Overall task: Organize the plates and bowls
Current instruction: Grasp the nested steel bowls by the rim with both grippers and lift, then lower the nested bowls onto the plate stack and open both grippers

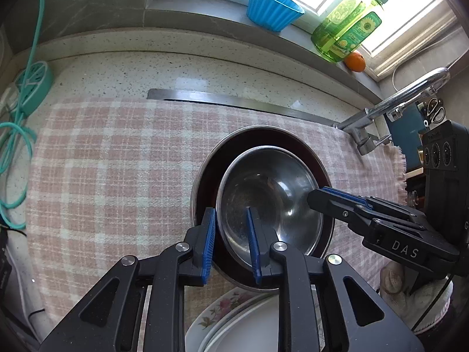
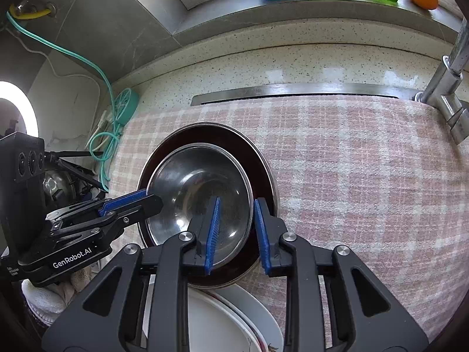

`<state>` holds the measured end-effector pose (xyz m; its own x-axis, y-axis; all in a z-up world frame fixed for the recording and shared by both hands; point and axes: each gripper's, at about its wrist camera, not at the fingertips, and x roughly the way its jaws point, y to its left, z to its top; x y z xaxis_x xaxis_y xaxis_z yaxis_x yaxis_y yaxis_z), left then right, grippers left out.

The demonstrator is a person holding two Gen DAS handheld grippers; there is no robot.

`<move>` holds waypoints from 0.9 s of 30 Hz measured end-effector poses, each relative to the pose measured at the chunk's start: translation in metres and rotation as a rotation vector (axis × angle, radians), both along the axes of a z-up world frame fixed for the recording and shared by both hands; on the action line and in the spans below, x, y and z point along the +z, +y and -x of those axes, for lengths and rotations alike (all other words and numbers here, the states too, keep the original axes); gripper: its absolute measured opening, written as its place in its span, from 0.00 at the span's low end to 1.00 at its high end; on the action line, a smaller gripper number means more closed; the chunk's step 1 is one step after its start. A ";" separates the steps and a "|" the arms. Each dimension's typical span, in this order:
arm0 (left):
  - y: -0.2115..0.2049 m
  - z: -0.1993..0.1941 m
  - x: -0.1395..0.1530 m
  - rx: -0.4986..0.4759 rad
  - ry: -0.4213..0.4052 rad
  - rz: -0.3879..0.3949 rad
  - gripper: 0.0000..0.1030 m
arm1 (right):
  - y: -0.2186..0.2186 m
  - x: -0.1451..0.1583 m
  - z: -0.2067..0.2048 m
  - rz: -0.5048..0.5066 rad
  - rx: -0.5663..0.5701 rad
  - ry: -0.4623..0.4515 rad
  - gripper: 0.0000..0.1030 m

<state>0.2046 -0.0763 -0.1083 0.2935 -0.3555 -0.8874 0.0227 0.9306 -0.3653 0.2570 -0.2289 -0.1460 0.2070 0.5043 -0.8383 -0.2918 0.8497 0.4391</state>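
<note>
Two hand-held grippers (image 1: 230, 245) (image 2: 237, 234) – straddling steel bowl (image 1: 269, 190) rim, plaid cloth (image 1: 117, 161)

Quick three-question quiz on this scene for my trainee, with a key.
1. True or false: the steel bowl sits inside a larger bowl.
2. What lies under the bowls? A) checked cloth B) newspaper C) wire rack
3. Fill in: the left gripper and the right gripper each straddle the steel bowl's ____.
Key: 1 true; 2 A; 3 rim.
</note>
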 end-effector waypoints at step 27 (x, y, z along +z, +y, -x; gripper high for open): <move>0.022 0.014 0.028 0.025 -0.062 0.044 0.22 | 0.002 0.037 0.017 -0.026 0.011 -0.128 0.39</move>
<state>0.1902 -0.0538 -0.0798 0.3571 -0.3854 -0.8509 0.0233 0.9143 -0.4043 0.2400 -0.2272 -0.1085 0.3057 0.5282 -0.7922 -0.3560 0.8351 0.4194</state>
